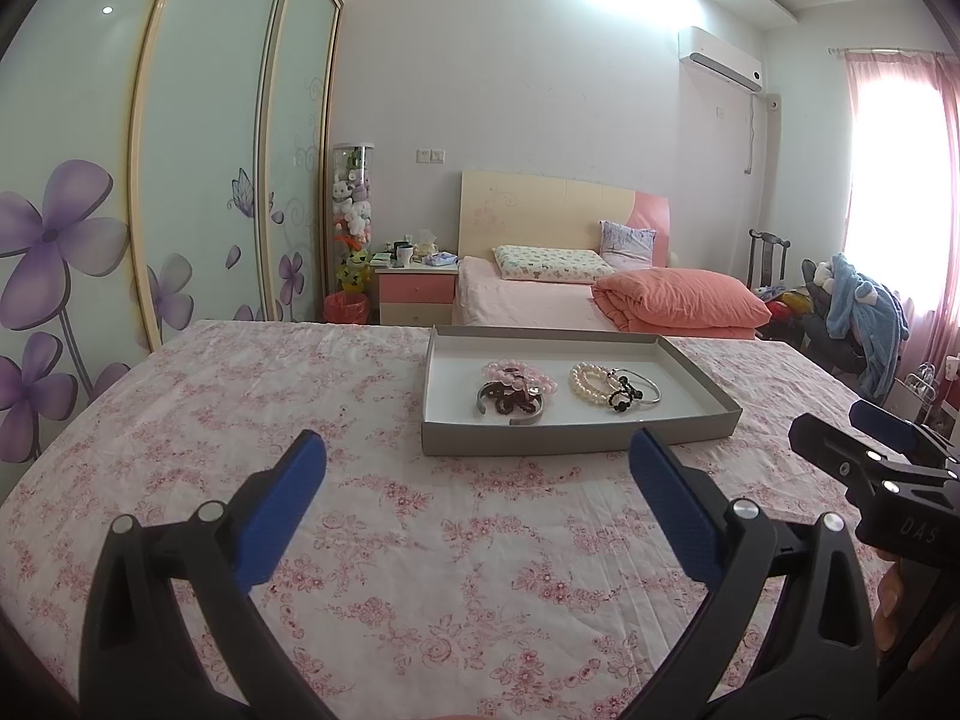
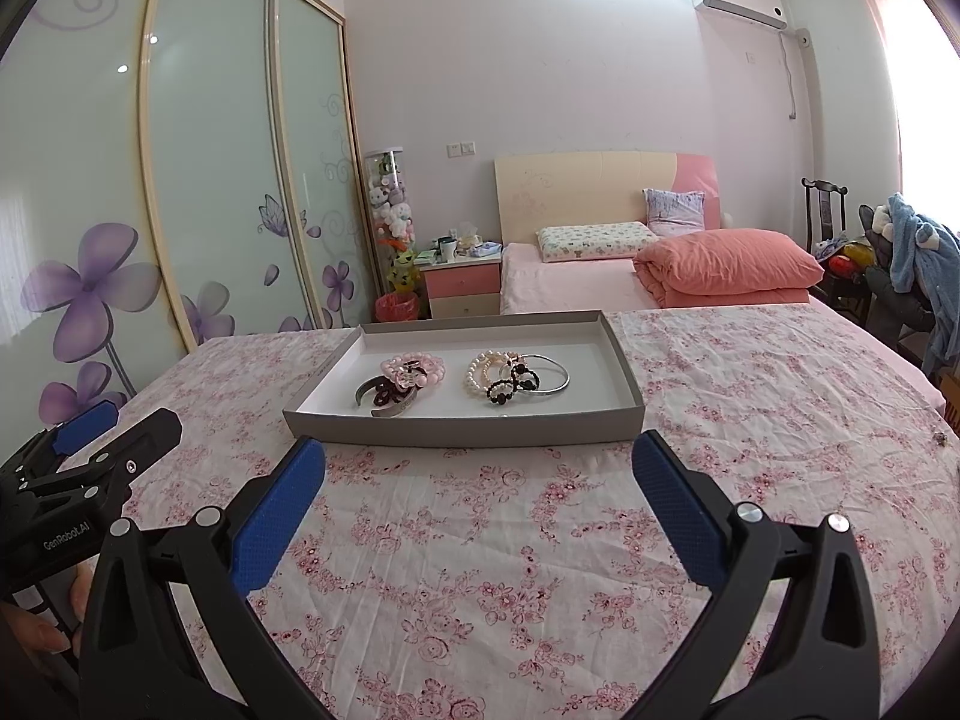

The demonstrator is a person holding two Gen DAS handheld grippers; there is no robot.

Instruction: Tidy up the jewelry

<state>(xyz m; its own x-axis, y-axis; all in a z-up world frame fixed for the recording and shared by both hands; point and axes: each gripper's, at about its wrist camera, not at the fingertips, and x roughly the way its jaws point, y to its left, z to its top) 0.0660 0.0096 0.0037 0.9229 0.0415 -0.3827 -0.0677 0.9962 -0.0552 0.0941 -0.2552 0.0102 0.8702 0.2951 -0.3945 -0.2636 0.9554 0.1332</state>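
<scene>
the left tongs (image 1: pixel 477 468) are wide open and hold nothing. the right tongs (image 2: pixel 480 468) are wide open too, and they hold nothing. both hang over a flat top with a pink flower cloth (image 1: pixel 240 420) on it. each pair has 2 blue pads (image 2: pixel 279 516) on black arms.

a flat gray tray (image 2: pixel 462 429) with a white inside sits on the cloth, in front of both tongs. in the right view its near wall is just past the blue tips. in the left view it sits ahead and a bit to the right.

all the jewelry is inside the tray, in 2 little heaps. the left heap has a pink bead bracelet (image 2: pixel 420 367), a dark bead bracelet (image 2: pixel 384 397) and a gray cuff (image 2: pixel 367 390), all touching. the right heap has a pearl bracelet (image 2: pixel 480 378), a black bead bracelet (image 2: pixel 510 387) and a thin silver bangle (image 2: pixel 555 381). these touch each other too. the 2 heaps are near each other but apart.

the tongs are side by side. the right one shows at the right edge of the left view, and the left one shows at the left edge of the right view.

behind the cloth there is a bed (image 1: pixel 540 300) with a folded pink quilt (image 1: pixel 684 297) on it, and a wardrobe (image 1: pixel 198 150) with purple flowers on its doors.
</scene>
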